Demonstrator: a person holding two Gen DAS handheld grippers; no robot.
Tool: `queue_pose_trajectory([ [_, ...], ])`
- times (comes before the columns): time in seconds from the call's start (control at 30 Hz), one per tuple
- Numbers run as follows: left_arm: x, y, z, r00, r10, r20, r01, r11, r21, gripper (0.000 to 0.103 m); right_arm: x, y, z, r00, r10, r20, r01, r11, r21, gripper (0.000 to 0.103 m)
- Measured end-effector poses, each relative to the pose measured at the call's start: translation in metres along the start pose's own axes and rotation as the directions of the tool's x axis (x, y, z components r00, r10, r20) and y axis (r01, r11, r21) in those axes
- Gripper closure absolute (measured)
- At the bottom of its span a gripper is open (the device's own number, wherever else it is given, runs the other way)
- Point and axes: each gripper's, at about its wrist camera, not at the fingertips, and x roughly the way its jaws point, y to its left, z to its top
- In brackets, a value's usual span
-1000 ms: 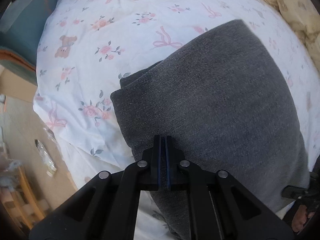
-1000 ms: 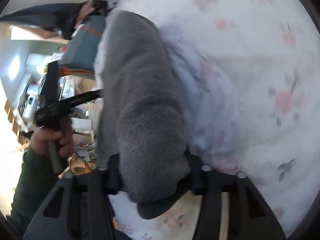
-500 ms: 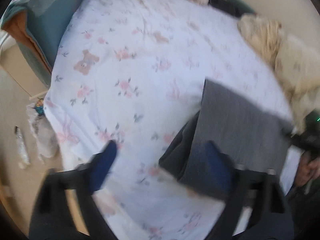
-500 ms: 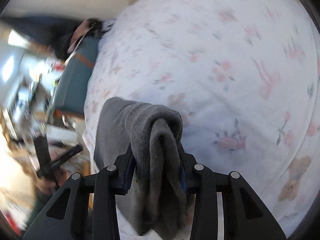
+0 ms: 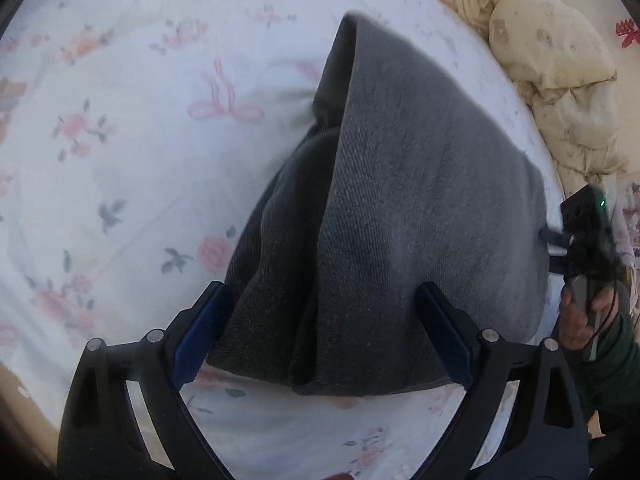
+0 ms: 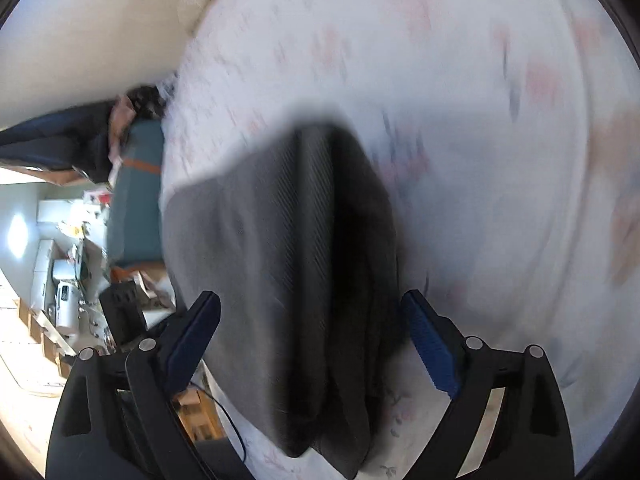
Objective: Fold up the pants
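Observation:
The grey pants (image 5: 400, 220) lie folded in a thick stack on the floral bed sheet (image 5: 120, 140). My left gripper (image 5: 320, 340) is open, its blue-padded fingers spread on either side of the stack's near end. My right gripper (image 6: 316, 344) is open too, its fingers apart on either side of the pants (image 6: 288, 260) at the other side of the stack. In the left wrist view the right gripper's body and the hand that holds it (image 5: 588, 280) sit at the pants' right edge.
A cream quilted duvet (image 5: 560, 60) is bunched at the bed's far right. In the right wrist view a teal cushion (image 6: 136, 208) lies at the bed's edge, with cluttered shelves and boxes (image 6: 60, 292) beyond.
My left gripper was shut a second ago and now stands open over the stack. My right gripper has let go of the pants and opened. The pants have dropped onto the bed.

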Motion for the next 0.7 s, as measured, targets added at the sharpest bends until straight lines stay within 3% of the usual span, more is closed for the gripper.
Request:
queue_pose_trajectory([
  [0.03,0.0,0.0,-0.001,1.0,-0.006,0.003,0.006,1.0,0.005,0.017,0.011,-0.002,-0.007,1.0,0.008,-0.028,-0.008,1.0,0.004,0.009],
  [0.1,-0.001,-0.007,-0.004,1.0,-0.009,0.007,0.009,0.998,0.055,0.037,0.017,0.006,-0.018,1.0,-0.022,0.012,0.022,0.998,-0.065,0.016],
  [0.13,-0.001,-0.009,-0.005,1.0,0.001,0.007,-0.001,0.998,0.067,0.042,0.016,0.01,-0.022,0.999,-0.009,0.04,0.013,0.996,-0.09,0.04],
  [0.17,-0.004,-0.019,-0.007,1.0,0.024,0.018,-0.026,0.995,0.099,0.057,0.017,0.011,-0.024,0.999,0.026,0.038,-0.023,0.996,-0.086,0.055],
  [0.2,-0.008,-0.027,-0.008,0.999,0.041,0.029,-0.044,0.992,0.122,0.076,0.017,0.013,-0.024,0.998,0.038,0.044,-0.034,0.996,-0.078,0.06],
  [0.23,-0.012,-0.032,-0.004,0.997,0.062,0.045,-0.068,0.989,0.135,0.08,0.015,0.018,-0.025,0.998,0.034,0.056,-0.029,0.995,-0.1,0.073],
  [0.27,-0.022,-0.04,-0.005,0.993,0.08,0.081,-0.09,0.987,0.133,0.084,0.008,0.032,-0.024,0.997,0.007,0.082,0.006,0.987,-0.161,0.077],
  [0.37,-0.064,-0.061,-0.007,0.972,0.072,0.225,-0.096,0.991,0.096,0.086,-0.014,0.061,-0.011,0.991,0.02,0.13,0.011,0.972,-0.235,0.08],
  [0.5,-0.102,-0.075,-0.013,0.948,0.064,0.312,-0.075,0.997,0.023,0.086,-0.041,0.109,0.025,0.981,0.064,0.182,0.008,0.928,-0.373,0.081],
  [0.67,-0.124,-0.094,-0.044,0.881,0.223,0.416,-0.187,0.974,-0.127,0.086,-0.027,0.18,0.062,0.995,-0.002,0.1,0.064,0.78,-0.623,0.081],
  [0.7,-0.121,-0.091,-0.051,0.886,0.232,0.402,-0.172,0.969,-0.18,0.086,-0.016,0.186,0.068,0.997,-0.016,0.07,0.057,0.772,-0.633,0.081],
])
